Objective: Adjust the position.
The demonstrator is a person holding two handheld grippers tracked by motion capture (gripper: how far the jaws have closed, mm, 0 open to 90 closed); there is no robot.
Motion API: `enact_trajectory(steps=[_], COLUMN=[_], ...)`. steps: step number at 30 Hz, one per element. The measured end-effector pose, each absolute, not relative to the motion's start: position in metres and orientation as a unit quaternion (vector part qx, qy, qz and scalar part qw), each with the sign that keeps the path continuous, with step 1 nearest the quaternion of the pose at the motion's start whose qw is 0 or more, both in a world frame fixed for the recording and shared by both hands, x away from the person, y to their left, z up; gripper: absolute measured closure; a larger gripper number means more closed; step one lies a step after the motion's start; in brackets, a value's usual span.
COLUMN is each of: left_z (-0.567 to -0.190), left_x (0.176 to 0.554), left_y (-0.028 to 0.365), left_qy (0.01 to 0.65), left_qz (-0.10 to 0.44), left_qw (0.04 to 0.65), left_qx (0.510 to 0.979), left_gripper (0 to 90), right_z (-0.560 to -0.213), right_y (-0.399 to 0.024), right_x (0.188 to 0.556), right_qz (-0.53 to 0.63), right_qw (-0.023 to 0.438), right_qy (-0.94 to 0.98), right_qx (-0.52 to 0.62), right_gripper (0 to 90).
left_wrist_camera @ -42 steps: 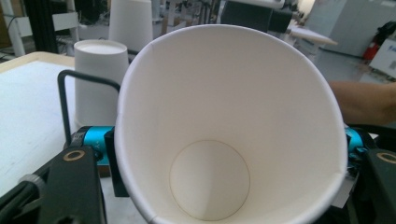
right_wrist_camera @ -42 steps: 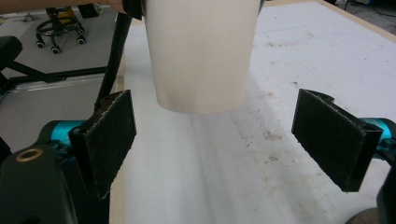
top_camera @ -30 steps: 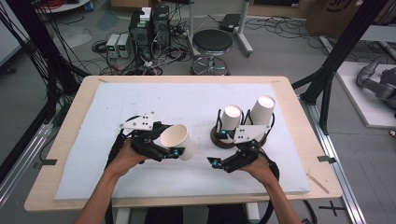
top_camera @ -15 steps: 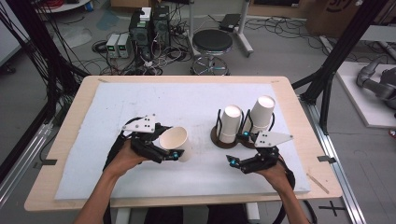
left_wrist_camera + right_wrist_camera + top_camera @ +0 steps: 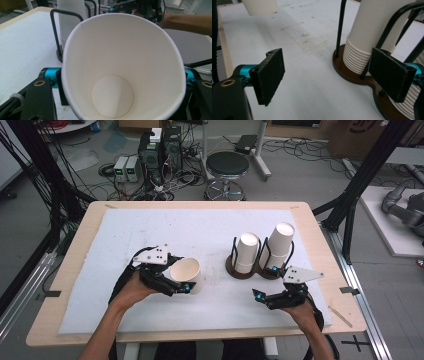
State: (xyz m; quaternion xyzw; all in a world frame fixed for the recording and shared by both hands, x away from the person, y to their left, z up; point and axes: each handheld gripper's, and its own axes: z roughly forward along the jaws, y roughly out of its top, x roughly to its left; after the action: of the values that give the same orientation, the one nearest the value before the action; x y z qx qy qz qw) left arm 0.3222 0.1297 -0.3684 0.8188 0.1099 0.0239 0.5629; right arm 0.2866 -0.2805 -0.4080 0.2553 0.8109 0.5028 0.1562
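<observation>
Thin cup, firm squeeze: crush risk.
My left gripper clamps the white paper cup; my right gripper, jaws apart, could probably snag the black wire cup rack at two o'clock.

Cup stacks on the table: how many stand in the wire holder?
2. The left stack and the right stack stand upside down, side by side in the wire holder. One more single cup is held in the left gripper.
</observation>
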Motion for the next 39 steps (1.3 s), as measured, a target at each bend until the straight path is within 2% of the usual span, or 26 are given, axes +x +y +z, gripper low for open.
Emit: enact_trajectory(steps=[12,39], left_z=[-0.366,-0.368], left_x=[0.321,0.323], left_y=[0.136,0.136], left_qy=[0.112,0.114], left_qz=[0.033,0.035], left_qw=[0.547,0.536], left_qx=[0.829,0.836], left_gripper=[28.5,28.6], right_z=[-0.419,-0.420], right_y=[-0.292,-0.293], right_x=[0.286,0.285], right_qz=[0.499,0.497], right_qw=[0.159,0.168], right_qy=[0.800,0.797], right_qx=[0.292,0.299], right_gripper=[14.5,15.0])
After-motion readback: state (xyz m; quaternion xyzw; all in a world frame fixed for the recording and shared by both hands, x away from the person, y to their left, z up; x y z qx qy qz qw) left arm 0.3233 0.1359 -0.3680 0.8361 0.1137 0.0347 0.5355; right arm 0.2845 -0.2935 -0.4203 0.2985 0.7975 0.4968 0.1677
